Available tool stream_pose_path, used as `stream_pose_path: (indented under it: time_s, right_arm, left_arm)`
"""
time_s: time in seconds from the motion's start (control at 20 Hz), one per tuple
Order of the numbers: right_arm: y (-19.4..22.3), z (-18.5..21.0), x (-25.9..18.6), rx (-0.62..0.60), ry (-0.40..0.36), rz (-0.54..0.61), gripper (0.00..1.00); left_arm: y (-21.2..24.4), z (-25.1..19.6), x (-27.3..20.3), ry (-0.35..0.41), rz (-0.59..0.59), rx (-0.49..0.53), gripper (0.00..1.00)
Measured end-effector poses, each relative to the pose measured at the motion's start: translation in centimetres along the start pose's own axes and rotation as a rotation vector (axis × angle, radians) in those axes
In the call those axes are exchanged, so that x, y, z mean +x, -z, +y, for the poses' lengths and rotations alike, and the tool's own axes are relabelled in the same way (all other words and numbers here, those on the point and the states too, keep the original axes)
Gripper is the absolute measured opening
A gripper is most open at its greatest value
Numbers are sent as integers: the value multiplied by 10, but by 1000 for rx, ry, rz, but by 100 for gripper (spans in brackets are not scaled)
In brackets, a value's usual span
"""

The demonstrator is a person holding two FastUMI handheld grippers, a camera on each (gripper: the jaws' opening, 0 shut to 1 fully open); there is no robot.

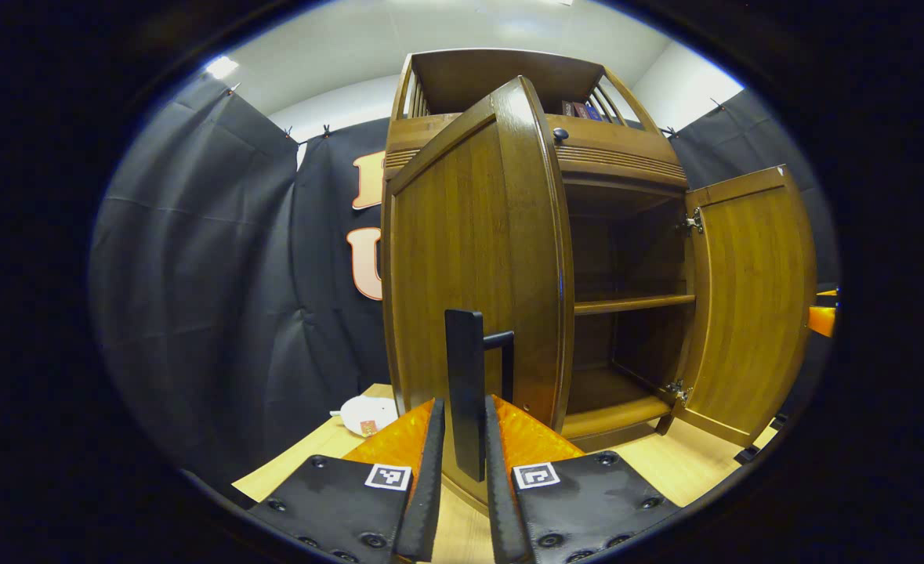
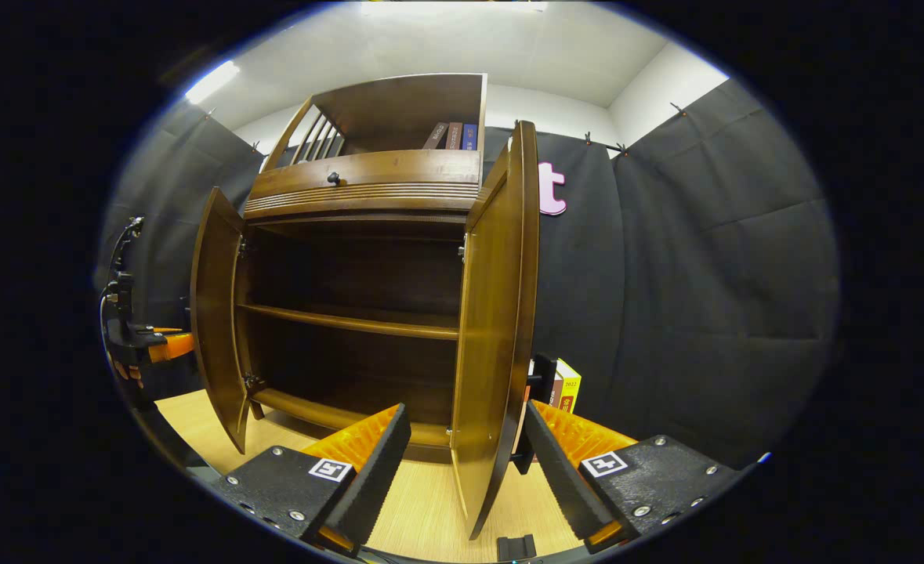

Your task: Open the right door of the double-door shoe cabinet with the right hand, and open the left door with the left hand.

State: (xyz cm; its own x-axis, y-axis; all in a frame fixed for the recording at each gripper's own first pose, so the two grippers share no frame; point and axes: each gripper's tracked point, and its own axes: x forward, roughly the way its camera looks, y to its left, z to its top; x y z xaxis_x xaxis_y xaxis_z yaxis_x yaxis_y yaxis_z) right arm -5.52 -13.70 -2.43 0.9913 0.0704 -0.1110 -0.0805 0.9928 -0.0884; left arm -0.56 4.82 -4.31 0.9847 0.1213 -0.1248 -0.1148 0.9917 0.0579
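The left gripper reaches straight ahead at the outer face of the brown wooden left door of the double-door shoe cabinet, its fingers narrowed around the door's upright black bar handle, which stands in the gap between them; whether both pads actually press on the bar cannot be told. That door stands swung out toward the camera, its edge facing the lens. In the right gripper view, the right gripper stands spread wide, one finger on each side of the edge of the brown wooden right door, without gripping it; this door too is swung well open, and a black handle shows on its far face. The cabinet stands on a pale wooden table against the black cloth wall, its lower compartment open, with one brown shelf across the middle and nothing on it or on the floor below. In the open top compartment a few upright books lean at the right end. A small black knob sits on the drawer front above the doors. A yellow-and-white box stands beside the cabinet.
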Motion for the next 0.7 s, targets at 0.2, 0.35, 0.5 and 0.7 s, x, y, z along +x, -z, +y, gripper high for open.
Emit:
stream_pose_path:
  time_s: [0.2, 0.35, 0.5, 0.7]
  right_arm:
    - [-2, 0, -3, -1, 4, -8, 91]
    - [-3, -3, -4, -3, 10, -14, 91]
    - [-3, -7, -5, -9, 17, -9, 91]
    - [-7, -8, -4, -16, 20, -10, 91]
  left_arm:
    - [2, 27, -8, -59, 11, -23, 34]
    - [4, 58, -12, -116, 6, -5, 19]
    - [1, 88, -15, -131, -6, -22, 12]
    - [0, 100, -14, -71, -16, -5, 4]
